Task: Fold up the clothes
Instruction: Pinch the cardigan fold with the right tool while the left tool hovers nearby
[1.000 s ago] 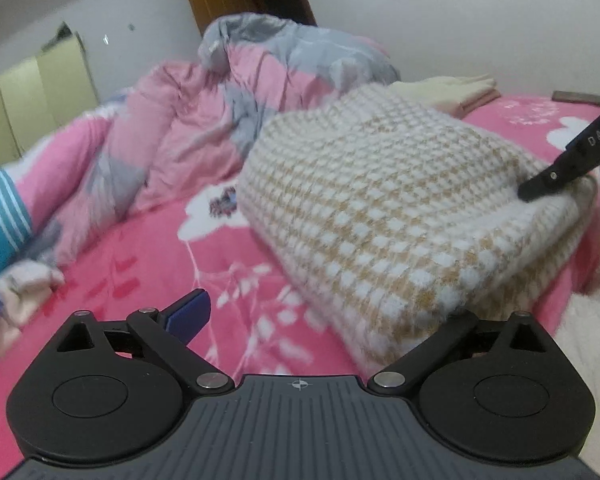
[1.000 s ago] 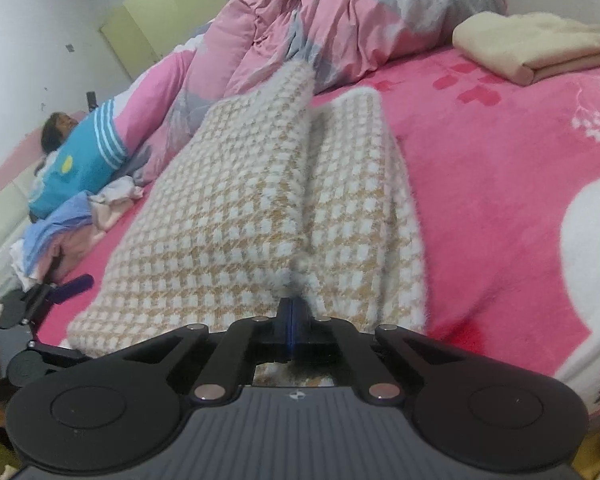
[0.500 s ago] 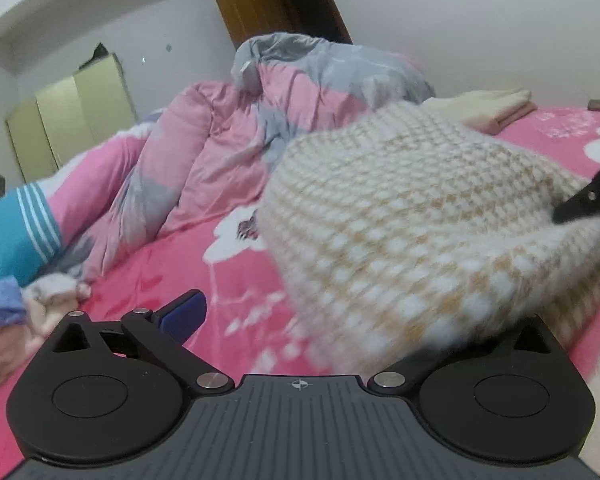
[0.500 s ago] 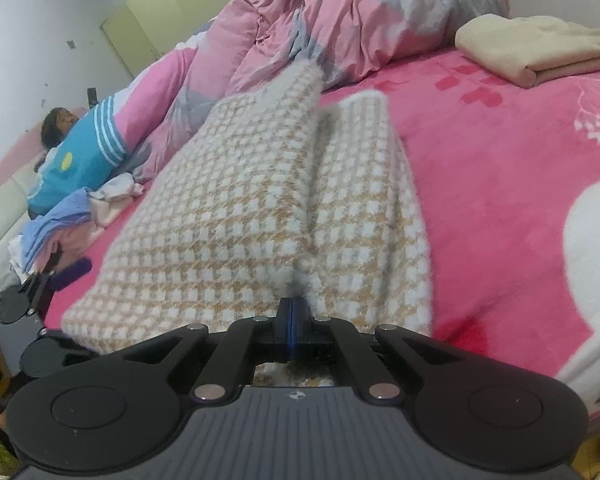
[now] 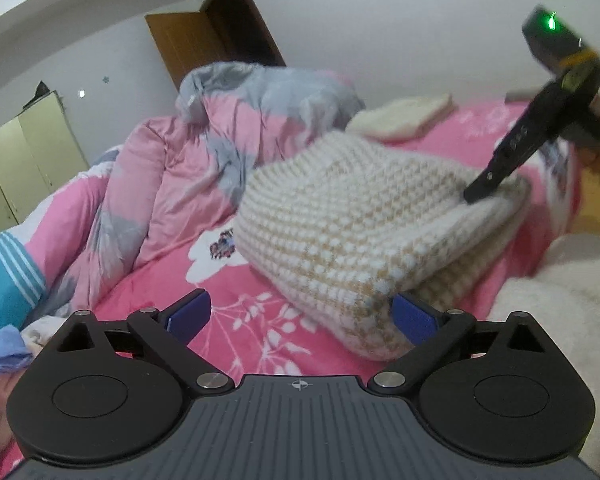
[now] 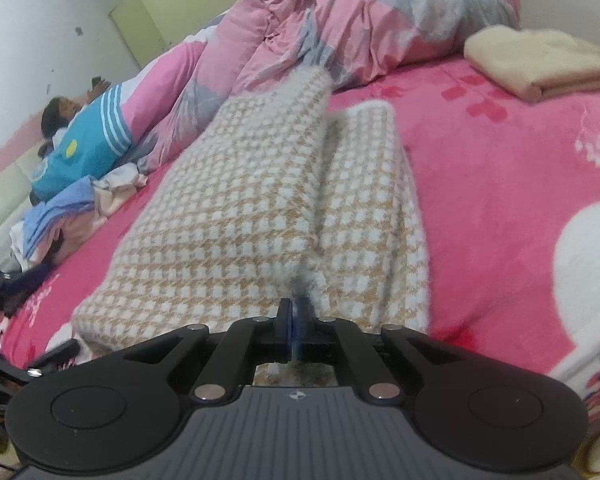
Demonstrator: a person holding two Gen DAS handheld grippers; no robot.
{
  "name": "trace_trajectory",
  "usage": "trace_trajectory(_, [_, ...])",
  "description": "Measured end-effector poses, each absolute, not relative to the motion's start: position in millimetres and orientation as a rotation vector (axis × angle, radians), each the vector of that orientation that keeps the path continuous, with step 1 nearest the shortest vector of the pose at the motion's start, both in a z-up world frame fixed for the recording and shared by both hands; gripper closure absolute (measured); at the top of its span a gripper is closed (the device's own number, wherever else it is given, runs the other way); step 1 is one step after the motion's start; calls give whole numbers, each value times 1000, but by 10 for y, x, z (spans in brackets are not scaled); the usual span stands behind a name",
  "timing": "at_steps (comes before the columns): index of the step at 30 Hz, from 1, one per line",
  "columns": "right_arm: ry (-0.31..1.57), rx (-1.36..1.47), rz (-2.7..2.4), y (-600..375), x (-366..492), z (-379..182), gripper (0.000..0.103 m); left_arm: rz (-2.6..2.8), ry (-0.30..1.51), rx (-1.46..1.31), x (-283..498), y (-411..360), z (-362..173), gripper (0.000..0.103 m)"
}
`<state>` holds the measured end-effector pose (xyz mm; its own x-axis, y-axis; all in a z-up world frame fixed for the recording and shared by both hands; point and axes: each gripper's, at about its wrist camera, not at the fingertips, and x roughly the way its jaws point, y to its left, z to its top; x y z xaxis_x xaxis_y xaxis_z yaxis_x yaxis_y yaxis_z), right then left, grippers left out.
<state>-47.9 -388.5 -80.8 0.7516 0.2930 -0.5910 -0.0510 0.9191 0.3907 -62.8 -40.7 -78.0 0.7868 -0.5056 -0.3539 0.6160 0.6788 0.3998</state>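
A cream and tan checked knit sweater [image 5: 360,216] [image 6: 236,216] lies folded in a thick bundle on the pink floral bedspread [image 5: 236,320]. My right gripper [image 6: 294,314] is shut on the fuzzy near edge of the sweater, where two folded parts meet. In the left wrist view that right gripper [image 5: 474,194] comes down from the upper right onto the sweater's far end. My left gripper [image 5: 300,314] is open wide, with both blue pads showing. The sweater's near corner [image 5: 374,292] reaches in beside the right pad [image 5: 414,318], and the pads do not press on it.
A heaped pink and grey duvet [image 5: 228,128] [image 6: 380,12] fills the back of the bed. A folded cream blanket [image 6: 540,60] lies far right. Loose clothes [image 6: 60,216] and a lying person in a blue top [image 6: 88,132] are at left. White fluffy fabric [image 5: 560,300] sits at right.
The left gripper has drawn back and risen, so both its blue pads now show and the sweater corner no longer covers its right finger. The right gripper has stayed shut on the sweater edge.
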Motion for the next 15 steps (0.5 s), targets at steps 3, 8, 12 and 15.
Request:
trace_trajectory(3, [652,322,163,-3839,-568,-590,99,-637,203,421,-587,-352,-651,6])
trace_trajectory(8, [583,242,202,-3628,-583,-345,99,-659,214,320,-292,-674,-713,27])
trace_trajectory(12, [717,167,187,-3494,-423,-677,99,-714,326,316,-95,-917,-941,37])
trace_trajectory(15, [752,121,179,-3456,-400,-779,100,-738,329,334,-103,-944,-936,40])
